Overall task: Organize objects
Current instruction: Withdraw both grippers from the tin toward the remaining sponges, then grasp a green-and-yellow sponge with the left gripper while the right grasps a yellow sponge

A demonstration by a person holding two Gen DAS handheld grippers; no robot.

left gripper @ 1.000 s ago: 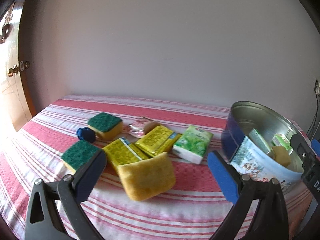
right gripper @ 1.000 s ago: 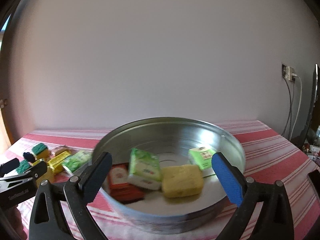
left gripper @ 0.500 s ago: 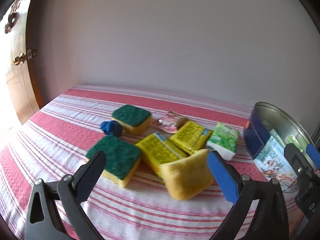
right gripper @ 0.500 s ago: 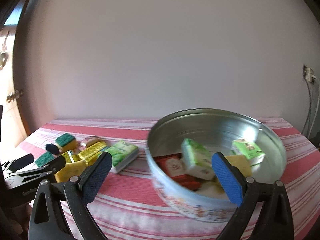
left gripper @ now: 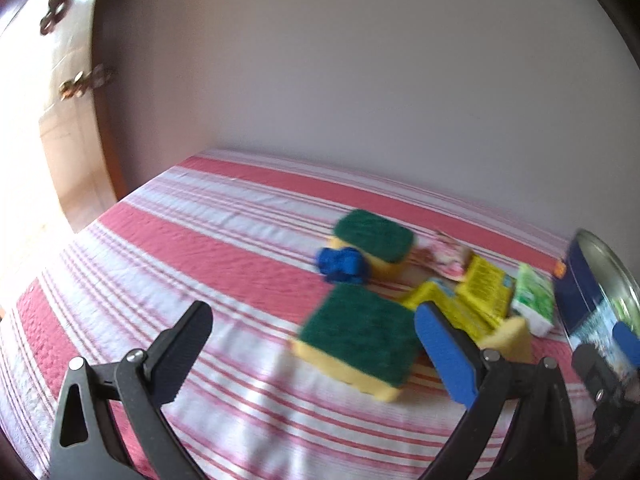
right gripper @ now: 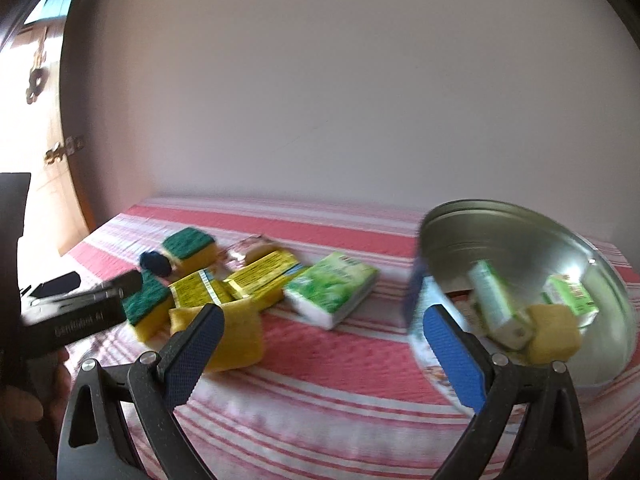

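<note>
Left wrist view. The left claw (left gripper: 312, 352) stands wide apart and holds nothing. The near green-topped sponge (left gripper: 358, 336) lies flat on the striped desk (left gripper: 200, 248), just ahead of the claw and right of its midline, its right corner hidden behind the blue right pad (left gripper: 444, 352). Its long axis runs roughly diagonally, away and to the right. Behind it lie a blue object (left gripper: 342, 266), a second green-topped sponge (left gripper: 374, 240), yellow packets (left gripper: 486, 290) and a green tissue pack (left gripper: 534, 300); the tin (left gripper: 592, 276) sits at the far right edge.

Right wrist view. The right claw (right gripper: 324, 350) is likewise fully spread and empty. A plain yellow sponge (right gripper: 240, 336) lies just behind its left pad (right gripper: 196, 352); the green tissue pack (right gripper: 332, 292) lies ahead, near the midline, long axis slanting away to the right. The tin (right gripper: 520, 216), right of the claw, already holds several items.

Judgement: the left claw is nearer the near green-topped sponge, the right claw nearer the plain sponge and tissue pack; either must shift sideways to centre its target.
</note>
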